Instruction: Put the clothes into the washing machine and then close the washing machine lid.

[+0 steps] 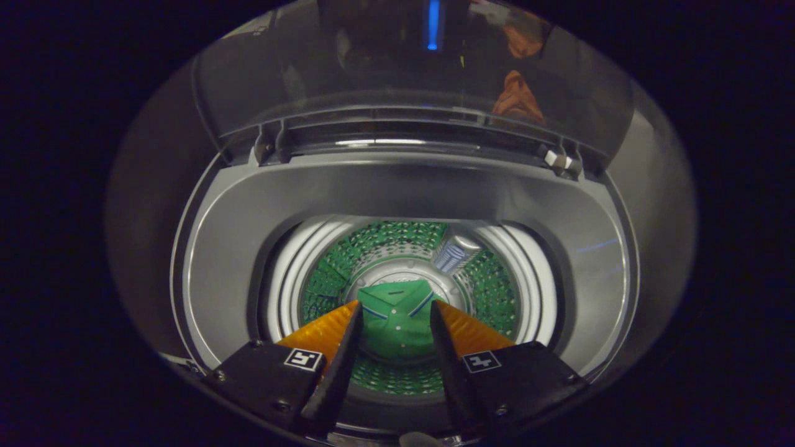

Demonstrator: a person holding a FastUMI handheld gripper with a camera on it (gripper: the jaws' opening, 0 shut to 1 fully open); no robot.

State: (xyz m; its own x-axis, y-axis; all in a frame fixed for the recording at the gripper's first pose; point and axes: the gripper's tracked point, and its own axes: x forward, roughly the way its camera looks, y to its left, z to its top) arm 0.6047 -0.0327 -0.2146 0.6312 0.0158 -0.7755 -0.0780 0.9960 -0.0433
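1. No readable brand or writing; only 2 black-and-white square markers on the gripper (395,304), 1 per finger base.
2. Fingers (329,329) spread fairly wide, orange-faced, poised over the washing machine (397,186) opening, gripping nothing.
3. Green polo shirt (397,316) lying at the drum (490,285) bottom, seen between the fingers, apart from them.
4. Transparent lid (372,68) raised, hinged behind the drum.

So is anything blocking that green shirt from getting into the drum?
Nothing visible: the green polo shirt already lies in the drum, seen between the open jaws of the gripper. The lid stands raised.
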